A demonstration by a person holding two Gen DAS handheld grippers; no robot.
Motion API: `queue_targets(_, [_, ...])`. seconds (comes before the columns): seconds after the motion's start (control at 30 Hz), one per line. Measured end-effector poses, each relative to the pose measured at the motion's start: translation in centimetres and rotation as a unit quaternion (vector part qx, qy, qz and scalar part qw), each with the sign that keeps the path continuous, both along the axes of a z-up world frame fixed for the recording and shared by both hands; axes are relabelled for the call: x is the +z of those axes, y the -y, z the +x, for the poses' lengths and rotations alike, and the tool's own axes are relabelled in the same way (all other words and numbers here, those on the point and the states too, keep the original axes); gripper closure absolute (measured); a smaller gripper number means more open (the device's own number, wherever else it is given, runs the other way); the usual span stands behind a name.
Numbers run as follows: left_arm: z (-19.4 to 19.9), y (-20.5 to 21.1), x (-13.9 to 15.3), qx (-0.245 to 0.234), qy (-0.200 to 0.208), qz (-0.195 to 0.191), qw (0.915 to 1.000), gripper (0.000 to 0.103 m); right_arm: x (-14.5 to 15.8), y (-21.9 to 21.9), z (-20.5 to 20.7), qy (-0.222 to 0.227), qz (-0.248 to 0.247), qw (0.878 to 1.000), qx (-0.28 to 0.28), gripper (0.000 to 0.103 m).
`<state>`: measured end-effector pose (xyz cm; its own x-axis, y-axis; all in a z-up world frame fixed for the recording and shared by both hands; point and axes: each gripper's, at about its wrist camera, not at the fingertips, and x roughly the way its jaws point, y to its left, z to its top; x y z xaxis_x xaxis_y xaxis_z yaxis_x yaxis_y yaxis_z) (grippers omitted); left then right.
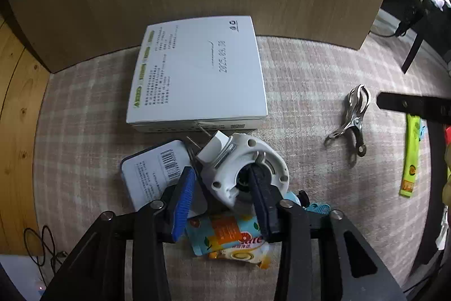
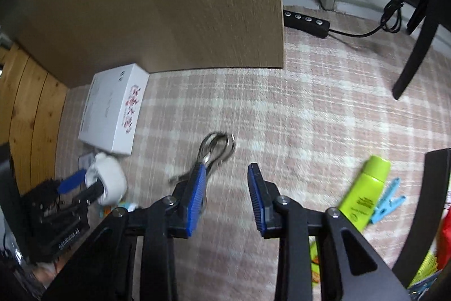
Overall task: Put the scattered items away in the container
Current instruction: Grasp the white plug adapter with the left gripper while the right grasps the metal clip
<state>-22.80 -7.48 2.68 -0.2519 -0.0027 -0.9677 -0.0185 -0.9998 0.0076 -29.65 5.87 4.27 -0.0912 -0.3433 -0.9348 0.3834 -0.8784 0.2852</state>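
Note:
My left gripper (image 1: 222, 179) is closed around the rim of a white round plastic fitting (image 1: 248, 165): one finger sits inside its opening, the other outside. Under it lie a snack pouch (image 1: 228, 236), a small white card with a barcode (image 1: 152, 171) and a white box (image 1: 200, 72). A metal spring clip (image 1: 352, 120) lies on the checked carpet to the right. My right gripper (image 2: 225, 182) is open and empty just above and right of the metal clip (image 2: 217, 148). A lime-green tube (image 2: 363, 193) and a blue clothes peg (image 2: 389, 199) lie to its right.
A wooden panel (image 2: 169, 4) stands behind the white box (image 2: 112, 112). A black power strip (image 2: 307, 19) with cable lies at the back. A dark chair leg (image 2: 414, 47) stands at the right. A green sachet (image 1: 410, 157) lies at the right edge.

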Motion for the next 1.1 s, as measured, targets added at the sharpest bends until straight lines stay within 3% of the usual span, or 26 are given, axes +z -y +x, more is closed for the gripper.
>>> queue_targets(0.17, [-0.1,-0.7,-0.1,-0.018,-0.007,-0.011,0.9998,0.070,-1.4,1.2,-0.9,0.025,-0.012,1.000,-0.011,0.074])
queue_targets(0.4, [-0.2,-0.2,-0.2,-0.022,-0.011,-0.005,0.9997,0.070,-2.4,2.8,-0.6,0.023,0.009,1.000,-0.007,0.074])
queue_targets(0.63, [0.0,-0.1,-0.3,-0.020,-0.016,0.001,0.9997,0.072,-1.6,0.8,-0.7,0.026,-0.019,0.999,-0.042,0.074])
queue_targets(0.77, [-0.1,-0.2,-0.3,-0.020,-0.016,0.001,0.9997,0.072,-1.9,0.4,-0.9,0.028,-0.004,0.998,-0.048,0.074])
queue_targets(1.1, [0.2,0.3,-0.6,-0.023,-0.023,0.000,0.9995,0.074,-3.4,3.0,-0.4,0.020,0.020,1.000,-0.011,0.091])
